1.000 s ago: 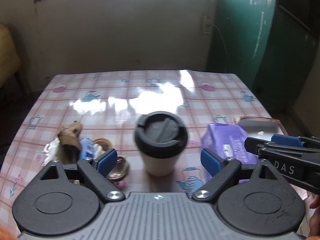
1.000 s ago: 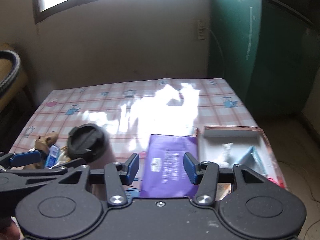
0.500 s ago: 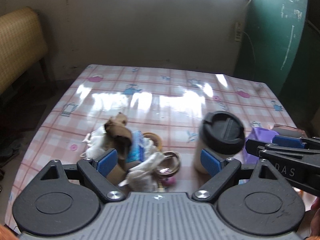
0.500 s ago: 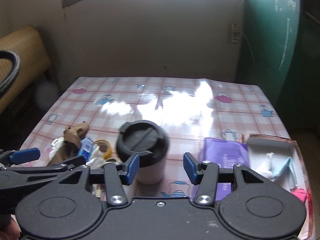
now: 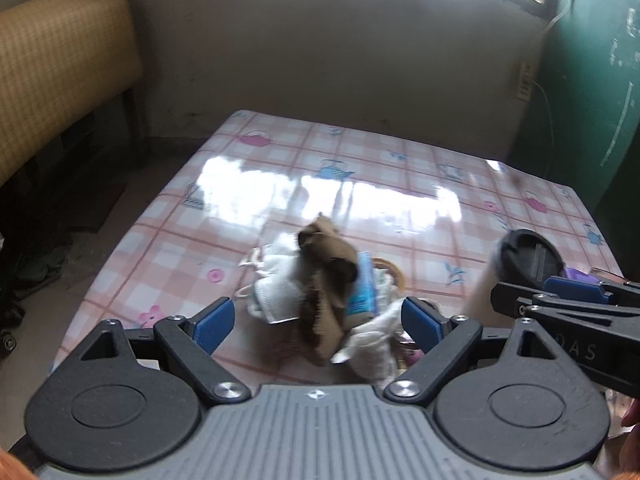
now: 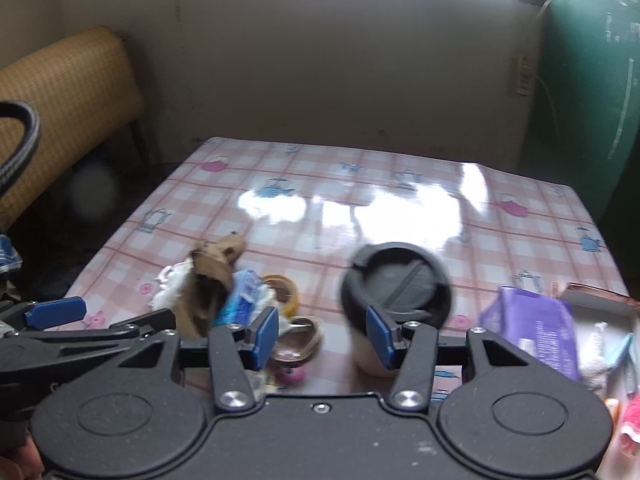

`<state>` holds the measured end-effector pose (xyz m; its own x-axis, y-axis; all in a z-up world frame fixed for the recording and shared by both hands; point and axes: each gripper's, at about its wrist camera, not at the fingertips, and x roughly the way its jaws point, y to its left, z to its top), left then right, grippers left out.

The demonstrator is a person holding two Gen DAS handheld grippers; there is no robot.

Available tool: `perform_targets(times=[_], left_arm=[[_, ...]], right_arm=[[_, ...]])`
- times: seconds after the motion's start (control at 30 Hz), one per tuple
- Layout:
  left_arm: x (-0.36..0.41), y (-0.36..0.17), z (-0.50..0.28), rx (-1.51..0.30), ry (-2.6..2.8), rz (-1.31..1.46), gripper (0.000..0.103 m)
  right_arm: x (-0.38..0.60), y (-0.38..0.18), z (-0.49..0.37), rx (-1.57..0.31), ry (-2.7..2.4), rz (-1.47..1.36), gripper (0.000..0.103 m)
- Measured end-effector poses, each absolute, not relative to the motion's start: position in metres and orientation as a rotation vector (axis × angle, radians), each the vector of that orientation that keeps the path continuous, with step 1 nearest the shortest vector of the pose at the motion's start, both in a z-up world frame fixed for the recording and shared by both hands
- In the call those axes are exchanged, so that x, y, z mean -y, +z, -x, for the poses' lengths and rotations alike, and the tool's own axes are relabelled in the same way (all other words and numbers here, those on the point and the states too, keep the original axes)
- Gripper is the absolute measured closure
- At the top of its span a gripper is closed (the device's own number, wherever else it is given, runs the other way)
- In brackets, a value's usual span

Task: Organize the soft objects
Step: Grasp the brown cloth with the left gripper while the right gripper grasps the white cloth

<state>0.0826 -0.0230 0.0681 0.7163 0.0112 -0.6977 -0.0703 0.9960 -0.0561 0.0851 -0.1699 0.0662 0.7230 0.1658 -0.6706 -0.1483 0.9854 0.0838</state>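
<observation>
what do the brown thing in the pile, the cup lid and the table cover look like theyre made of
Brown thing: looks like soft cloth or plush, matte, with crumpled folds and a frayed edge; blurred, so uncertain.
Cup lid: probably hard black plastic, dull, with moulded ridges.
Table cover: looks like glossy vinyl or oilcloth, since the window light mirrors brightly off the printed check.

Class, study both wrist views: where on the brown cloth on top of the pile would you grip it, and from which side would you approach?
Probably the brown cloth's raised far end, which sticks up free of the white cloths. Come from above with the open left gripper, already facing the pile, pinching across the narrow fold.
</observation>
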Motion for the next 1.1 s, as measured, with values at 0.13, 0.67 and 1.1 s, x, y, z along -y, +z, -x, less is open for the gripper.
perform_targets(times=[0.13, 0.67, 1.1], left_arm=[[0.001, 0.06, -0.083, -0.784, 0.079, 0.102, 0.01], [-0.04, 0.024, -0.097, -0.846, 0.133, 0.161, 0.01], [-0.008, 0.032, -0.136, -0.786, 0.027, 0.136, 0.009]], right_arm=[[0.151, 0.057, -0.086, -0.753, 0.227, -0.014, 0.041], [0.114, -0.021, -0.115, -0.888, 0.319, -0.02, 0.039], [0.132, -0.023, -0.108, -0.831, 0.341, -0.031, 0.074]])
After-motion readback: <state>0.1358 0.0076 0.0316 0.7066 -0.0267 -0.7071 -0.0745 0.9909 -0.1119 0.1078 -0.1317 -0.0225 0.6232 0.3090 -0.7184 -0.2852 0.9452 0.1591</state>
